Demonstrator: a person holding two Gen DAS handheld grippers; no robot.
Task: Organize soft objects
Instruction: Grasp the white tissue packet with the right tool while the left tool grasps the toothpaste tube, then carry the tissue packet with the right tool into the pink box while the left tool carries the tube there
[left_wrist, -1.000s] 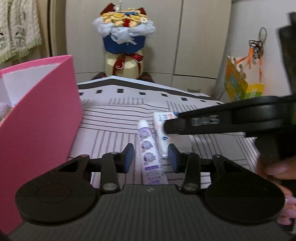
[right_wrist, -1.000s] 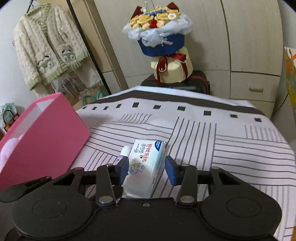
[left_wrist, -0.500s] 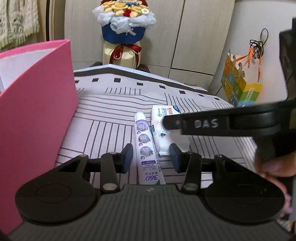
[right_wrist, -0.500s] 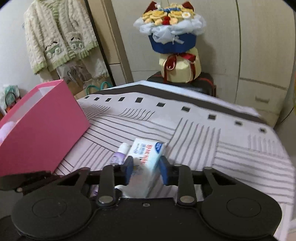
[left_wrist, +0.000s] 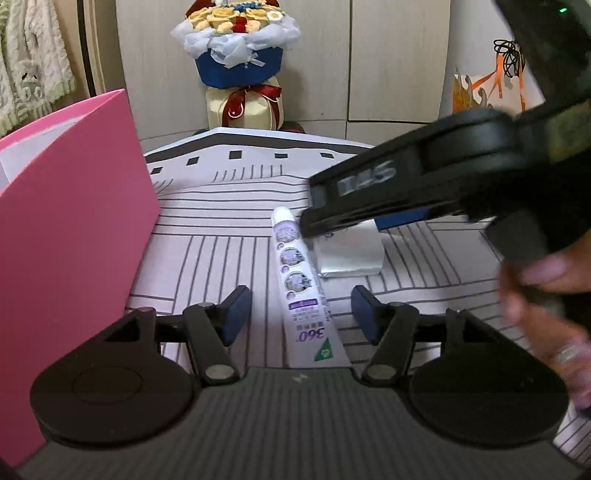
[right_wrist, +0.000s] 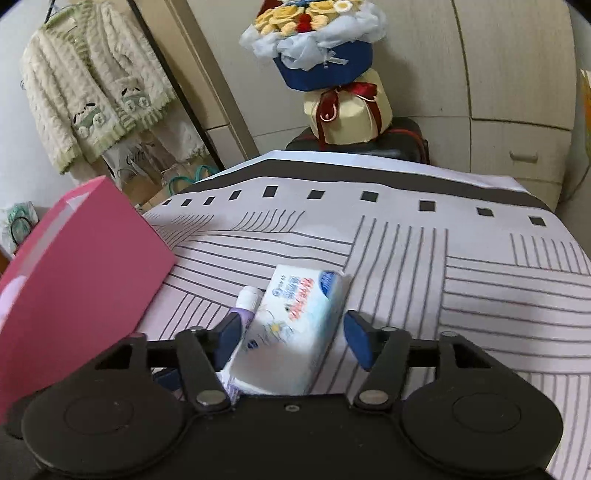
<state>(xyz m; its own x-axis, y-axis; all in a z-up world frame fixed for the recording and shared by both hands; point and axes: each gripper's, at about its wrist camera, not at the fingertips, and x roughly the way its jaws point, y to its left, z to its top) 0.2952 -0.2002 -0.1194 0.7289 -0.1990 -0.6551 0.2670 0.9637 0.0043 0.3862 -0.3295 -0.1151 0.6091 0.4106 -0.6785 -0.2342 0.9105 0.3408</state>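
Observation:
A white and purple toothpaste tube lies lengthwise on the striped cloth, between the blue pads of my left gripper. Those jaws are opening and touch nothing. Just right of the tube lies a white tissue pack with blue and red print. My right gripper straddles the pack, its jaws opening with a gap at the right pad. In the left wrist view the tissue pack is partly hidden by one finger of the right gripper. In the right wrist view the tube shows beside the left pad.
An open pink box stands at the left, also the pink box in the right wrist view. A bouquet on a cream gift box, a hanging cardigan and cabinets lie beyond the far edge. A person's hand holds the right gripper.
The right jaws closed onto the tissue pack half a second ago and have now spread apart. The left jaws have widened around the tube. The right gripper's finger has risen in the left view.

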